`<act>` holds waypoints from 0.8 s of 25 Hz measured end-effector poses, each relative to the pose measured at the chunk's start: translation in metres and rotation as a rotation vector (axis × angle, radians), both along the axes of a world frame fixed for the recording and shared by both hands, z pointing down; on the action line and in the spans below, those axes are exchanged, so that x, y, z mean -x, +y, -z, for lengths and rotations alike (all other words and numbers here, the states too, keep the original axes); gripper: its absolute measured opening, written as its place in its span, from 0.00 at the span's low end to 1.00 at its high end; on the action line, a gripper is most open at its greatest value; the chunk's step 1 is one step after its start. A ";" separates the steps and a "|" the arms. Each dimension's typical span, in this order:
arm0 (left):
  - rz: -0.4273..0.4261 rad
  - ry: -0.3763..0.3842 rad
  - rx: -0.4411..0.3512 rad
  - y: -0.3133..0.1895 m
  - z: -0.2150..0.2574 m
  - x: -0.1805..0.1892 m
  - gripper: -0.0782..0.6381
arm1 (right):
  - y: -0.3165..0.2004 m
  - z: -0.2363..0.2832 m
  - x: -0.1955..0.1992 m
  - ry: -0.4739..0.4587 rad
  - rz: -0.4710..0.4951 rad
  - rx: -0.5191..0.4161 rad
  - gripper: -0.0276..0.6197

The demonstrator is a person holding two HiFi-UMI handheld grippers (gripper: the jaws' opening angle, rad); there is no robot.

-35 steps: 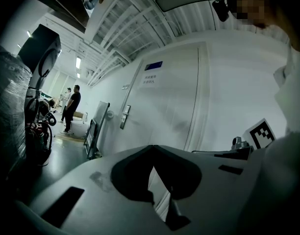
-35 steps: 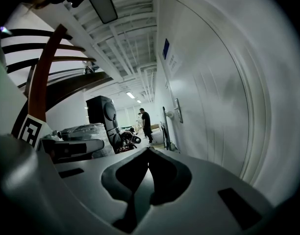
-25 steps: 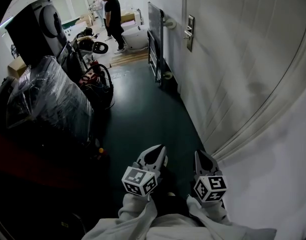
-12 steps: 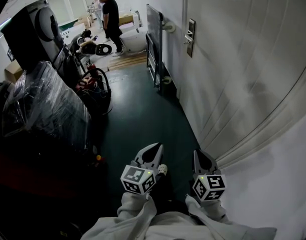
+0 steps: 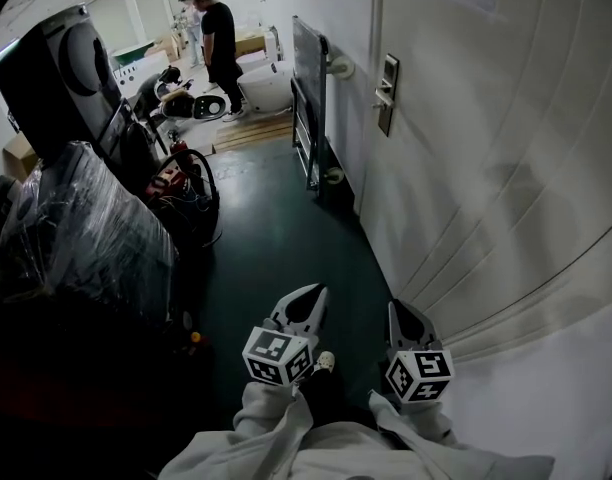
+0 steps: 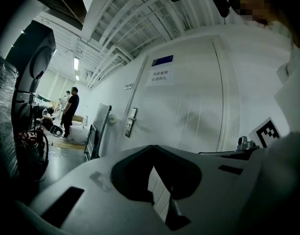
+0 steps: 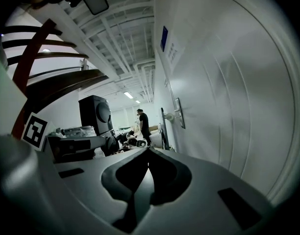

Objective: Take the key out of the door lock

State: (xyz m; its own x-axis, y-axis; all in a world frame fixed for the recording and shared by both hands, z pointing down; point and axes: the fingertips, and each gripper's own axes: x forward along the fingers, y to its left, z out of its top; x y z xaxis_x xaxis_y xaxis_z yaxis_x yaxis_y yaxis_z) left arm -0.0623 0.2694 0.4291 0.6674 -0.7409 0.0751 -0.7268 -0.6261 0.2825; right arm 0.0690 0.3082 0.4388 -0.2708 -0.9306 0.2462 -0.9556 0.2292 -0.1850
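I hold my left hand-held gripper [image 5: 314,293] and right hand-held gripper [image 5: 397,308] closed and empty, well short of the door lock [image 5: 388,93]; its key is too small to make out

A white notice [image 6: 160,76] and a blue plate [image 6: 162,60] are seen on the door [image 6: 189,111]; no print can be read.

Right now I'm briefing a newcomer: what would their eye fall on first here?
The left gripper and right gripper, both shut and empty, sit at the head view's bottom edge. Up the white door on the right is the door lock, too far off for detail. A person in black stands at the corridor's far end.
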 end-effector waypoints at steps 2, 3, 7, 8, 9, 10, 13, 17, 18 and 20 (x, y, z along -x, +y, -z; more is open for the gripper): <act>-0.005 0.000 -0.001 -0.020 0.001 0.000 0.13 | -0.020 0.001 0.000 0.001 -0.003 0.002 0.12; -0.007 0.000 -0.001 -0.031 0.002 0.000 0.13 | -0.031 0.001 0.001 0.001 -0.004 0.004 0.12; -0.006 0.003 0.001 -0.073 0.003 0.004 0.13 | -0.072 0.001 0.004 0.003 -0.005 0.010 0.12; -0.006 0.004 0.001 -0.083 0.003 0.005 0.13 | -0.081 0.001 0.005 0.004 -0.006 0.011 0.12; -0.006 0.005 0.001 -0.092 0.003 0.006 0.13 | -0.091 0.001 0.005 0.005 -0.007 0.012 0.12; -0.006 0.005 0.001 -0.102 0.002 0.008 0.13 | -0.100 0.000 0.006 0.006 -0.008 0.013 0.12; -0.002 0.008 0.007 -0.129 -0.002 0.013 0.13 | -0.126 -0.005 0.010 0.006 -0.010 0.019 0.12; -0.009 0.009 0.012 -0.161 -0.007 0.016 0.13 | -0.156 -0.009 0.011 0.007 -0.025 0.025 0.12; -0.012 0.008 0.013 -0.168 -0.008 0.016 0.13 | -0.162 -0.010 0.011 0.007 -0.031 0.026 0.12; -0.017 0.009 0.017 -0.180 -0.010 0.017 0.13 | -0.174 -0.012 0.011 0.008 -0.040 0.028 0.12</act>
State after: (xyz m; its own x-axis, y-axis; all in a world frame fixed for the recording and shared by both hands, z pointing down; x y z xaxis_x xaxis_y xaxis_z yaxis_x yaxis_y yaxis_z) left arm -0.0791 0.0890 0.4391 0.6809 -0.7278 0.0814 -0.7132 -0.6338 0.2992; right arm 0.0584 0.1346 0.4504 -0.2313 -0.9335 0.2741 -0.9654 0.1854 -0.1832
